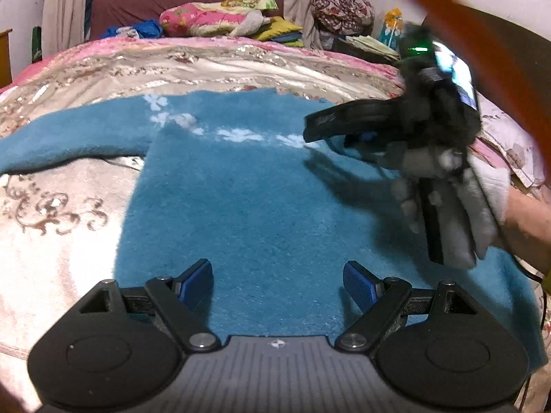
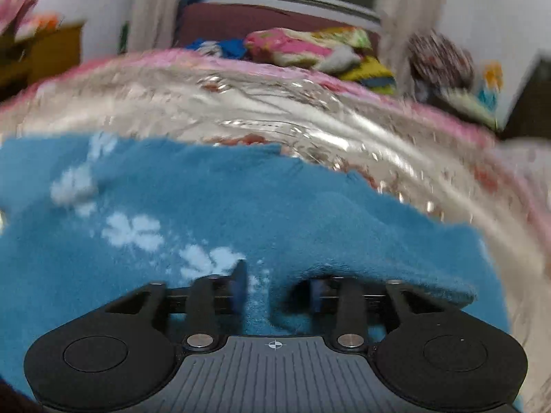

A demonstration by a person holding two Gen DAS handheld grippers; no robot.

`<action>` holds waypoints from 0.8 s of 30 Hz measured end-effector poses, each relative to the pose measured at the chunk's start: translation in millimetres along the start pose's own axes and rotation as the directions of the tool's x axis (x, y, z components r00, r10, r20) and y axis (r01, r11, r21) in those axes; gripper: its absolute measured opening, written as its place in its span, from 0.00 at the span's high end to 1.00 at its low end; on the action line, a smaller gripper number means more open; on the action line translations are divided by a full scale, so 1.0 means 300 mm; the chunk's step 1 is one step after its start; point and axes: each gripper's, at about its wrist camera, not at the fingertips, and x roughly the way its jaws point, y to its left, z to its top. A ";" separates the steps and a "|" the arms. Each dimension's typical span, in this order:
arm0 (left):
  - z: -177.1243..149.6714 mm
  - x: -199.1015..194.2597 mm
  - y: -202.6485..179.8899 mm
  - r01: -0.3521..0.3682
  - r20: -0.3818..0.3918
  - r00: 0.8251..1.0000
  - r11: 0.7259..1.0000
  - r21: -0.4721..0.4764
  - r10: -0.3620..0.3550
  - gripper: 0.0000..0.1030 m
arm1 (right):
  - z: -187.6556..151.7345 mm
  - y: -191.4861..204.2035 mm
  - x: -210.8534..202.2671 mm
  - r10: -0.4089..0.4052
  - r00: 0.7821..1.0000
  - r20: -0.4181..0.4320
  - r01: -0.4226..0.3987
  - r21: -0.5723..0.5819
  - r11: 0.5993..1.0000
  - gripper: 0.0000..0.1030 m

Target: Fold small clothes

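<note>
A fluffy blue sweater with white flower marks lies flat on the bed, one sleeve stretched out to the left. My left gripper hovers open over the sweater's lower part, with nothing between its blue pads. My right gripper, held by a gloved hand, is low over the sweater's right shoulder. In the right wrist view the right gripper stands open on the sweater. A raised fold of blue cloth lies over its right finger and between the jaws, and the pads do not press it.
A shiny pink and cream bedspread covers the bed all round the sweater. Pillows and bundled clothes are piled at the headboard, with a patterned bundle at the back right. An orange strap crosses the upper right of the left wrist view.
</note>
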 end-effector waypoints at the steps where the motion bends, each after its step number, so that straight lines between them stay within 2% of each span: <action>1: 0.001 -0.006 0.001 -0.005 0.008 1.000 1.000 0.004 0.005 0.14 | 0.000 -0.026 -0.011 0.035 0.999 0.002 -0.035 0.067 0.997 0.45; 5: 0.003 -0.023 0.017 -0.015 0.039 0.999 1.000 0.016 0.014 0.14 | -0.002 -0.124 -0.058 0.115 0.993 0.034 -0.120 0.308 0.944 0.43; 8: 0.004 -0.027 0.032 -0.019 0.043 0.999 1.000 0.002 0.018 0.14 | -0.002 -0.190 -0.079 0.117 0.989 0.093 -0.147 0.462 0.874 0.43; 10: 0.004 -0.027 0.040 -0.015 0.043 0.999 1.000 -0.007 0.016 0.14 | 0.009 -0.221 -0.066 0.095 0.991 0.098 -0.133 0.536 0.834 0.43; 11: 0.004 -0.027 0.042 -0.017 0.043 0.999 1.000 -0.008 0.017 0.14 | 0.016 -0.231 -0.056 0.086 0.991 0.099 -0.126 0.558 0.820 0.45; 13: 0.004 -0.026 0.043 -0.018 0.044 0.999 1.000 -0.008 0.019 0.14 | 0.031 -0.237 -0.040 0.070 0.992 0.101 -0.117 0.592 0.797 0.59; 14: 0.004 -0.025 0.045 -0.017 0.043 0.999 1.000 -0.010 0.018 0.14 | 0.037 -0.231 -0.035 0.071 0.992 0.104 -0.119 0.596 0.794 0.69; 15: 0.004 -0.025 0.046 -0.015 0.043 0.999 1.000 -0.010 0.016 0.14 | 0.050 -0.219 -0.027 0.068 0.992 0.103 -0.116 0.590 0.799 0.77; 17: 0.003 -0.024 0.047 -0.015 0.042 0.999 1.000 -0.010 0.016 0.14 | 0.077 -0.168 -0.015 0.045 0.994 0.095 -0.089 0.533 0.841 0.85; 19: 0.001 -0.025 0.045 -0.016 0.040 0.999 1.000 -0.010 0.016 0.14 | 0.107 -0.090 -0.009 0.017 0.995 0.098 -0.057 0.424 0.904 0.85; 22: 0.003 -0.026 0.050 -0.016 0.041 0.999 1.000 -0.014 0.016 0.14 | 0.132 0.070 -0.004 -0.015 0.992 0.124 -0.005 0.163 0.987 0.85; 24: 0.003 -0.030 0.052 -0.016 0.044 0.999 1.000 -0.018 0.016 0.14 | 0.119 0.176 -0.001 -0.031 0.989 0.145 0.034 -0.022 0.999 0.85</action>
